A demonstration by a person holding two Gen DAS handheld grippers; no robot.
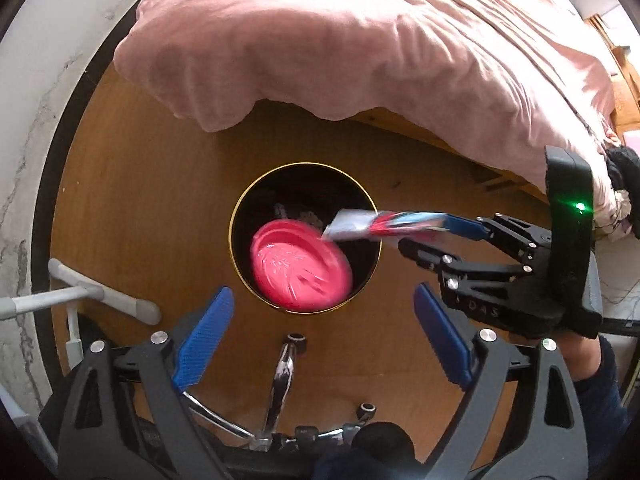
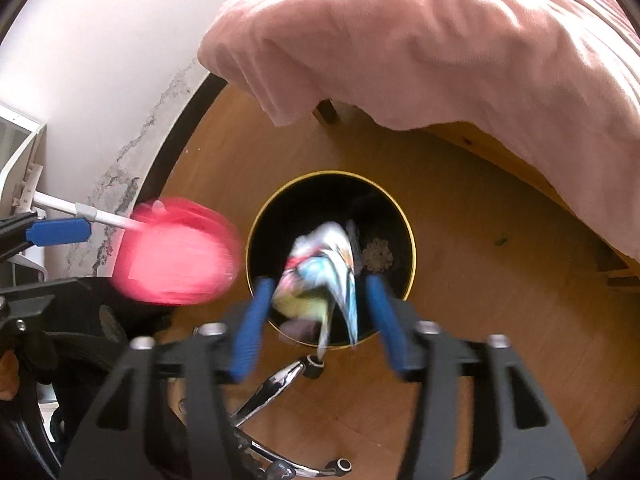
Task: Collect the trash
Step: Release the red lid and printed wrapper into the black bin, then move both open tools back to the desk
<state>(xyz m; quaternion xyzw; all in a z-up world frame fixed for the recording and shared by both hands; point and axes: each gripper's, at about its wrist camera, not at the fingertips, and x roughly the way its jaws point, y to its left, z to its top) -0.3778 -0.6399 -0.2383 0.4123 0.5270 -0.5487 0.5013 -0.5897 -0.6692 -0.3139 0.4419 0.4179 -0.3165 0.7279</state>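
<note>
Both my grippers stand open above the bin (image 1: 306,236): left gripper (image 1: 324,328) beside the blurred pink lid (image 1: 300,266), right gripper (image 2: 316,320) astride a loose wrapper (image 2: 320,280).

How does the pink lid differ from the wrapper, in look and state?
The pink lid is round, rigid and one colour; the wrapper is flat, crinkled and multicoloured. The lid is free of the open left gripper; the wrapper lies between the right gripper's fingers. Both are blurred, over the bin.

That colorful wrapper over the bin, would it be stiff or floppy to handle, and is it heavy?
Likely floppy: the wrapper looks crumpled and folded between the right gripper's fingers. Probably light, thin film. It may drift rather than drop straight into the bin.
</note>
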